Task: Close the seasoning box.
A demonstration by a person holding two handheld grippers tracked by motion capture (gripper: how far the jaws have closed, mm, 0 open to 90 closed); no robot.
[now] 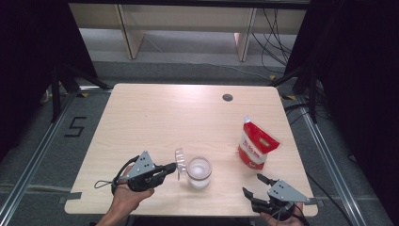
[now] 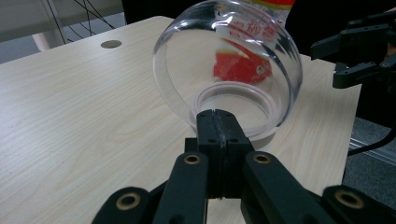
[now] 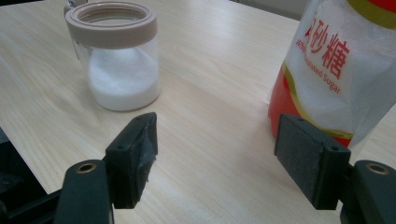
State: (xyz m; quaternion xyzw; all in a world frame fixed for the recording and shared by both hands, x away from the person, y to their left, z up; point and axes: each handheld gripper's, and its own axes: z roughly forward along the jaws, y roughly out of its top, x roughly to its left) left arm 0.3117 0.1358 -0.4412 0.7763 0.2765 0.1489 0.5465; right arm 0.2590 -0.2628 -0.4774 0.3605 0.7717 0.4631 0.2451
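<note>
Pale wood covers the bench (image 1: 155, 117), which stands on a grey floor with dark curtains at both sides. Near its front edge, a little left of the middle, stands 1 glass jar (image 1: 199, 173) with a beige ring around its mouth; it holds white grains, probably sugar, to less than half of its height. The domed clear lid (image 1: 179, 164) is off the mouth and stands on edge just to the left of the jar. The left gripper (image 1: 170, 167) has its jaws pressed together on the rim of this lid, as the left gripper view shows well: the 2 black pads meet on the lower edge of the lid (image 2: 229, 70).

A red and white sugar bag (image 1: 254, 145) stands upright near the right edge of the bench, well apart from the jar. Whether its top is cut open, I cannot tell.

The right gripper (image 1: 251, 184) waits at the front right corner with jaws apart and nothing between them. In the right gripper view the bag (image 3: 336, 70) is just beyond the right pad, near but not touched, and the jar (image 3: 116, 60) is farther away at the left.

My judgement: the jar is opened and already partly filled, so the remaining steps are perhaps to take the bag, pour more, and then put the lid back.
</note>
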